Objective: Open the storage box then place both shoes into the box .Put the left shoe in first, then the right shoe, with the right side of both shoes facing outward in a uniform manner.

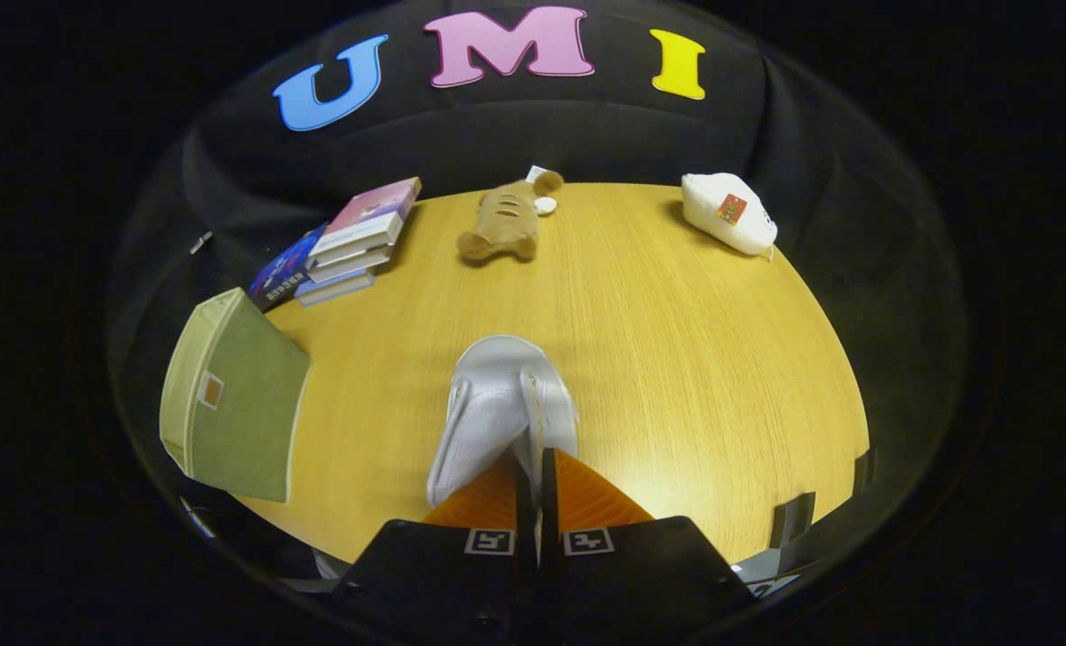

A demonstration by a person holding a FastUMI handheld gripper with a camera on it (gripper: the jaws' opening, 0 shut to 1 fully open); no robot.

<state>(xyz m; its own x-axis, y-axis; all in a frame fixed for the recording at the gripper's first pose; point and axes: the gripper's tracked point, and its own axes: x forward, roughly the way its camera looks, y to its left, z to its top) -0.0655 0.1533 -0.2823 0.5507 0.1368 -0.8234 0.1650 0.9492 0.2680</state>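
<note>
Storage box (232, 399): olive fabric, sits at the table's (677, 359) near-left edge, partly overhanging; the side facing the cam looks like a flat panel w/ a small tag, inside can't be seen, so contents can't be told. Gripper (536, 462): fingers closed almost together, clamped on a thin part of the white shoe (502, 404), prob the heel or collar edge; the shoe extends straight ahead of the fingers, toe pointing away, sole seems close to the wood but contact w/ the table can't be told. Box is left of the shoe, clear gap of bare wood between them. Far side of the table: stack of books (345, 247) at back-left just beyond the box, brown plush toy (506, 222) at back-center, white pouch-like item (729, 213) at back-right. Center and right half of the table are open wood out to the curved edge.
</note>
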